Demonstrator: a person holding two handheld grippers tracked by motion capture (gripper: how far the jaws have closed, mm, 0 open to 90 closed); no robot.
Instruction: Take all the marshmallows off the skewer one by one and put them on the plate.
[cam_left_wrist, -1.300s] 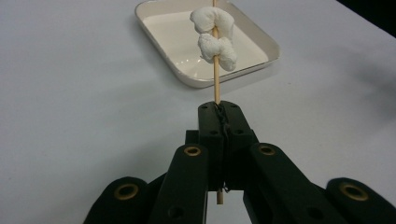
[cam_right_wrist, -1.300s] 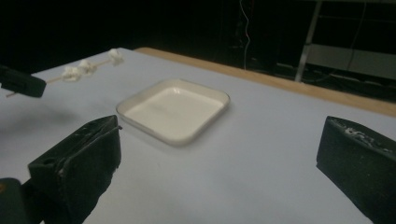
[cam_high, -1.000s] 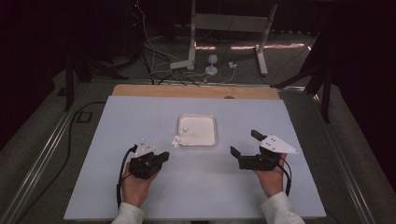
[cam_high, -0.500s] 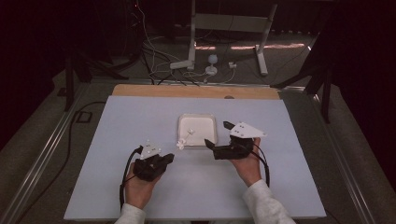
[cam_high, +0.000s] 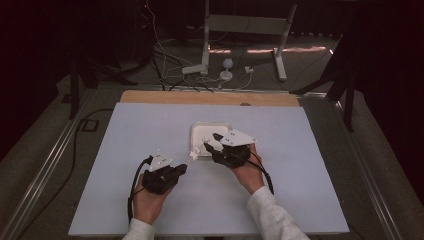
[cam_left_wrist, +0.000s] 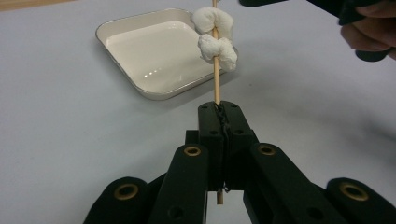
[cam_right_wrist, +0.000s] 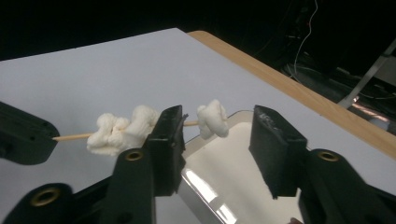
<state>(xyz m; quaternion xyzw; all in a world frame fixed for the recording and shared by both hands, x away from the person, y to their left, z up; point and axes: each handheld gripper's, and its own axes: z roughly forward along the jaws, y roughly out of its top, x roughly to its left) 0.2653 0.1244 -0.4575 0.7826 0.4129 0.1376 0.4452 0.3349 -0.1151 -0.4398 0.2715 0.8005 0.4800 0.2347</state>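
Jaws of the left gripper (cam_left_wrist: 219, 116) are clamped on the bare lower end of a wooden skewer (cam_left_wrist: 215, 84), which carries three white marshmallow pieces (cam_left_wrist: 217, 49). Since a second ago the right gripper (cam_right_wrist: 217, 140) has crossed the counter (cam_high: 125, 130) from well right of the skewer to its tip, and its jaws have just been closing. They now straddle the end piece (cam_right_wrist: 212, 119) without pressing on it; judged from this, pulling that piece off is the step in hand. The skewer points from the left gripper toward the near corner of the white tray (cam_left_wrist: 140, 84), its tip over the rim. The tray itself holds nothing.
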